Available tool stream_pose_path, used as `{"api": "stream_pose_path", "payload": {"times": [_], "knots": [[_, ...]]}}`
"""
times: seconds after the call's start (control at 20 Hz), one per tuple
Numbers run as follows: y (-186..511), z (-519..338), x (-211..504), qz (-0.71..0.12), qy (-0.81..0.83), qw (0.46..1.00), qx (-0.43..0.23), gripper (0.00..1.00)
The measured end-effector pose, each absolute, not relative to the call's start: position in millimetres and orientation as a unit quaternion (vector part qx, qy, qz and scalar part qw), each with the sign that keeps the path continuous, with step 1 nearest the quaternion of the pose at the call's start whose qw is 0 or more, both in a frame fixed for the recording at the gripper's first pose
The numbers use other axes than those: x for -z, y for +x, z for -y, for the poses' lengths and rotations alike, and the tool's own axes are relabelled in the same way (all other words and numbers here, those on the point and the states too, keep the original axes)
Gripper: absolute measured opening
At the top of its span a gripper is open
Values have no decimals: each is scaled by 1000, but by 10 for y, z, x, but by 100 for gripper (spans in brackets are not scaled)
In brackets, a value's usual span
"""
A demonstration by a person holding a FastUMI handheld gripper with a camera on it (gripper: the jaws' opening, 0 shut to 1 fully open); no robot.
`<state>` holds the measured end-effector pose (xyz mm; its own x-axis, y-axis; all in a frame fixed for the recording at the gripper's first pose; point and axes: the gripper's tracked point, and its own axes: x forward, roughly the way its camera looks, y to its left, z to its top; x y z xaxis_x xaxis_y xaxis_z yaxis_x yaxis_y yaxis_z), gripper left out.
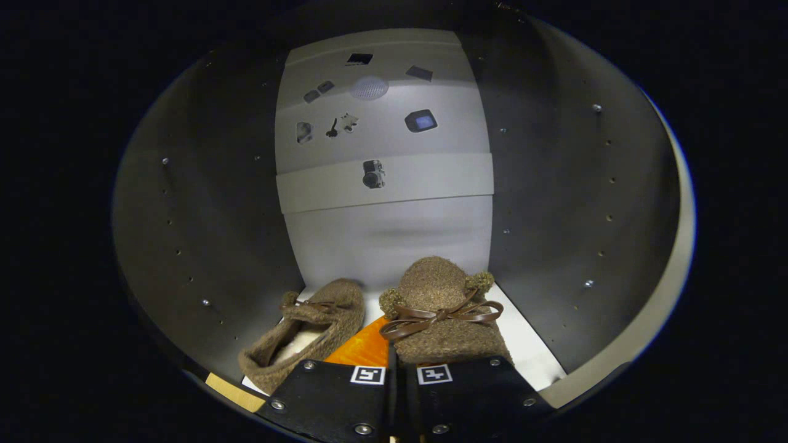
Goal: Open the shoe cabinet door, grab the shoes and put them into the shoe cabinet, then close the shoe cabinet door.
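Inside the dark-walled shoe cabinet [203, 203], we see two brown fuzzy slippers on its white floor [529, 351]. The right slipper with a brown leather bow [440, 307] lies lengthwise away from us, toe toward the pale back panel [381, 184]. The left slipper [308, 332] is turned a bit, its toe also to the back. An orange patch [363, 347] shows between them. Our gripper [392, 381] has its fingers pressed together, the right slipper's heel just ahead.

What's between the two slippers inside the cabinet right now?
In the gripper view, an orange patch of the shelf floor shows in the gap between the left slipper and the right slipper, just ahead of the closed gripper. Nothing else lies there.
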<state>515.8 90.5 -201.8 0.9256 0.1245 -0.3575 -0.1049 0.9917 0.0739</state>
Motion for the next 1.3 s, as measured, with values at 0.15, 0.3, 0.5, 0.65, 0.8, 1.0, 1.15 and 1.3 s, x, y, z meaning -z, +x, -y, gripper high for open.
{"api": "stream_pose_path", "payload": {"times": [0.15,0.3,0.5,0.65,0.8,1.0,1.15,1.3], "knots": [[5385,-919,2121,-192,31,979,-59,5],[5537,-923,2321,-211,31,976,-54,5],[5555,-915,2401,-221,29,974,-44,11],[5529,-914,2364,-225,33,973,-41,26],[5475,-909,2322,-230,43,971,-43,49],[5333,-964,2250,-238,57,968,-56,61],[5221,-957,2191,-235,54,969,-57,66],[5058,-993,2122,-231,47,970,-64,66]]}}
